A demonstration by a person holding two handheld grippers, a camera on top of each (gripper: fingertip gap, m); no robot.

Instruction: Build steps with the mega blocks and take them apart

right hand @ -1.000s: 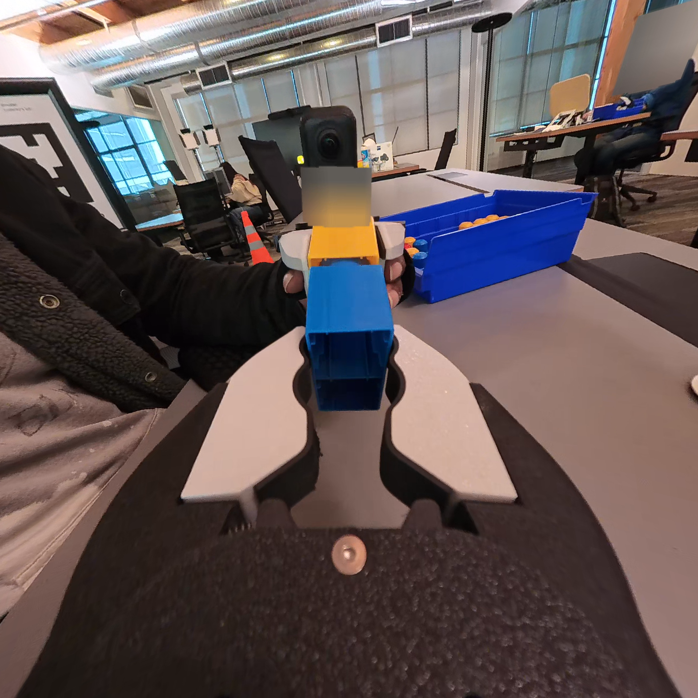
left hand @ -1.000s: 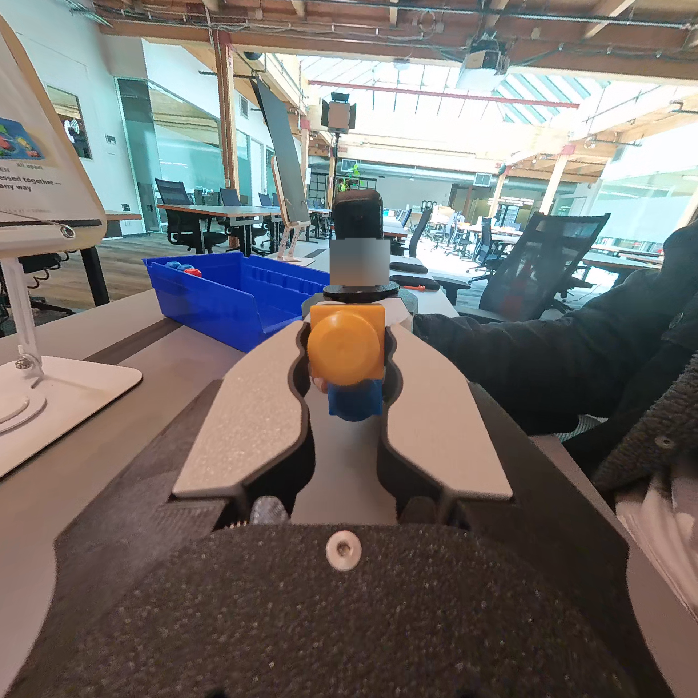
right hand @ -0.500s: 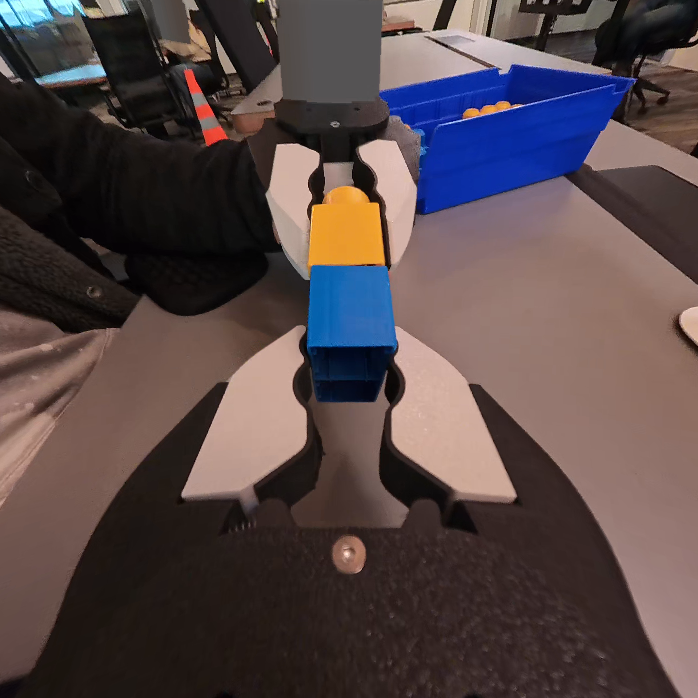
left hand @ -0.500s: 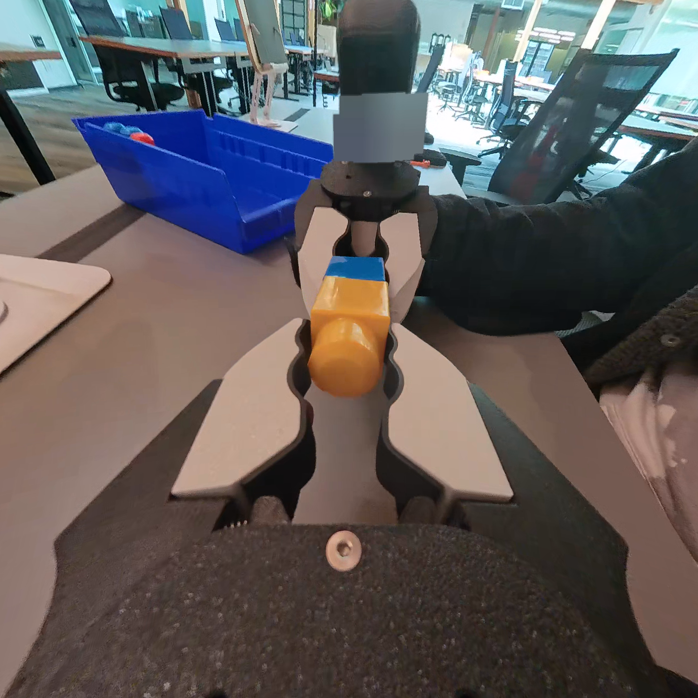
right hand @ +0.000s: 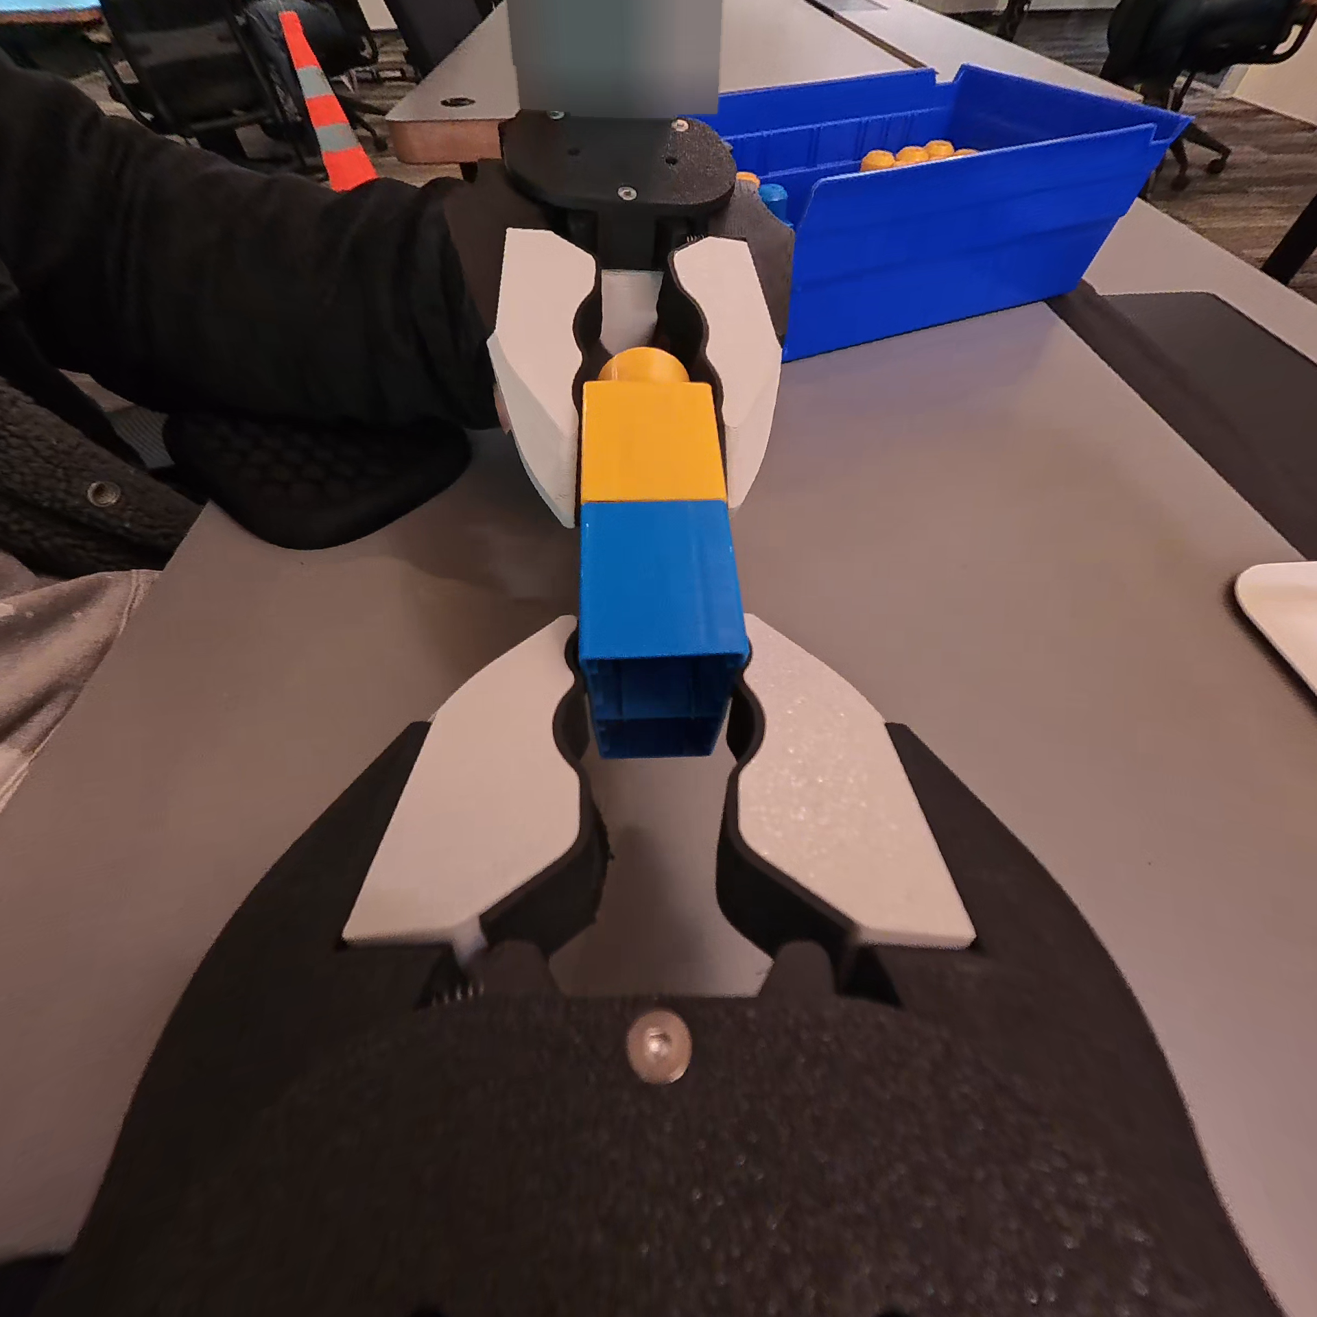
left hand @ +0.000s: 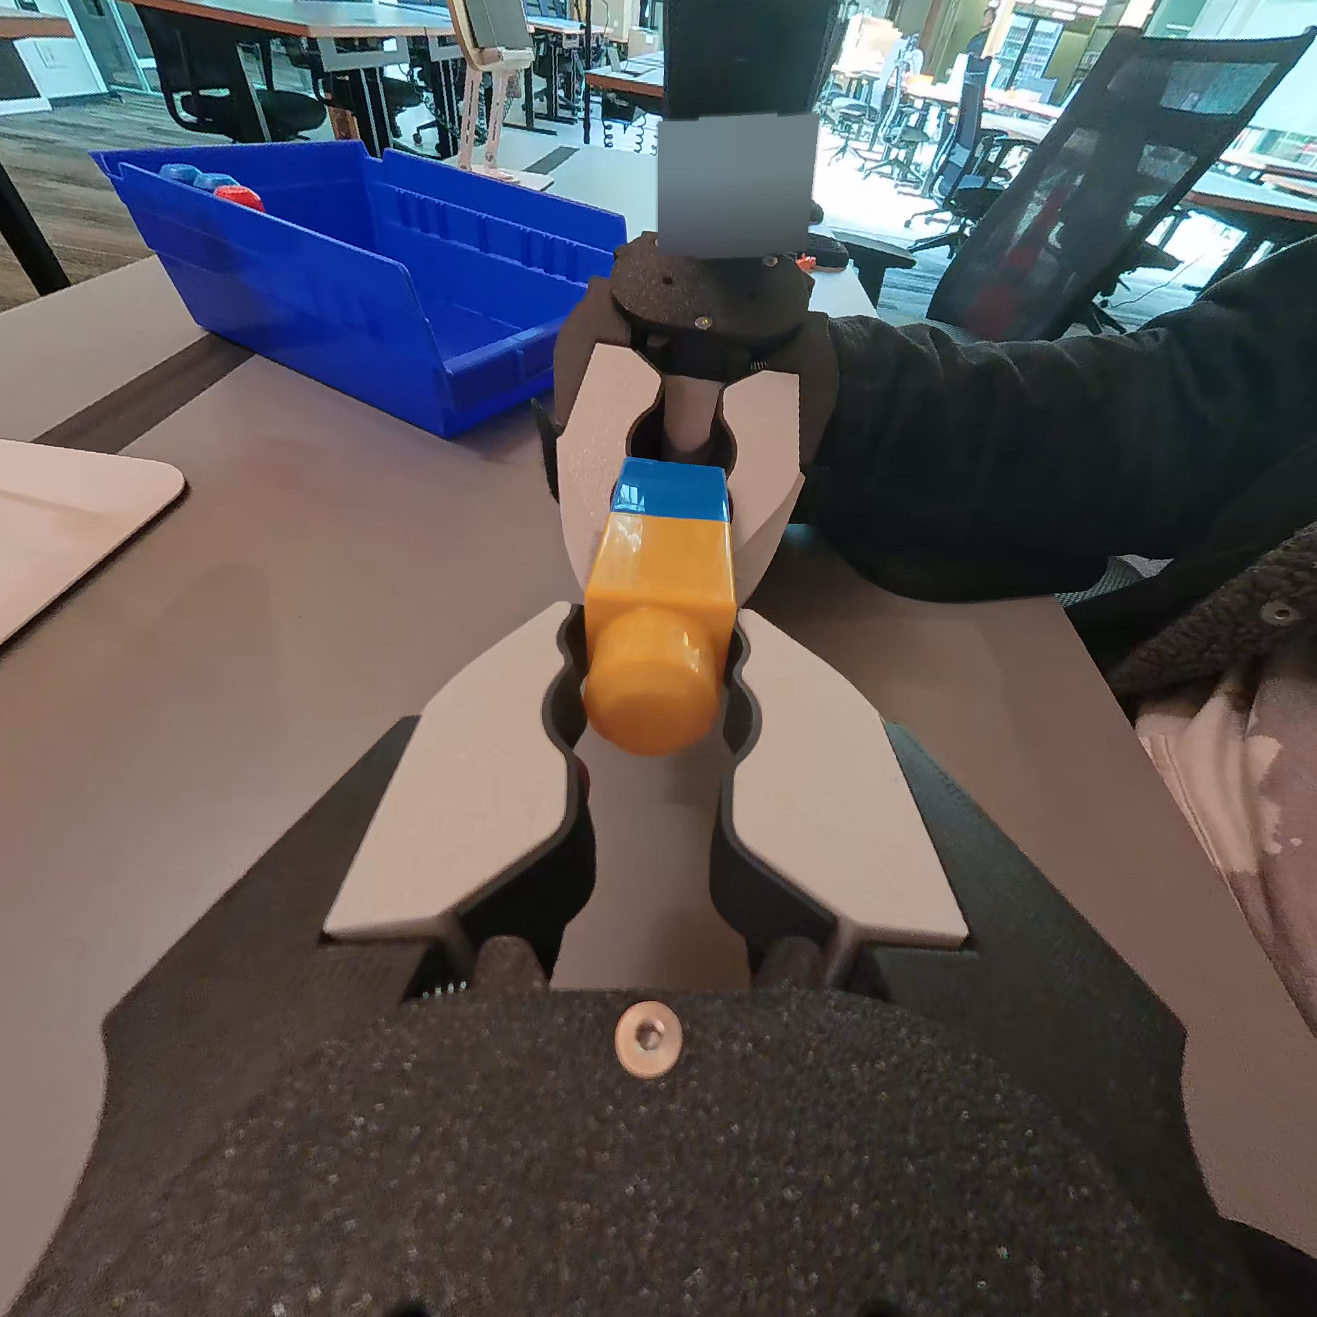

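Mega blocks, two of them, an orange block [left hand: 659, 570] and a blue block [right hand: 659, 574], joined end to end above the desk [left hand: 285, 570]; left claw [left hand: 652, 645] clamps orange, right claw [right hand: 659, 666] clamps blue, near one blue bin [left hand: 342, 285].

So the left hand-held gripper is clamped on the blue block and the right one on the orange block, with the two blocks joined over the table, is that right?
Not quite: the colours are swapped. In the left wrist view the left hand-held gripper is shut on the orange block, and in the right wrist view the right hand-held gripper is shut on the blue block. The two blocks are indeed joined over the table.
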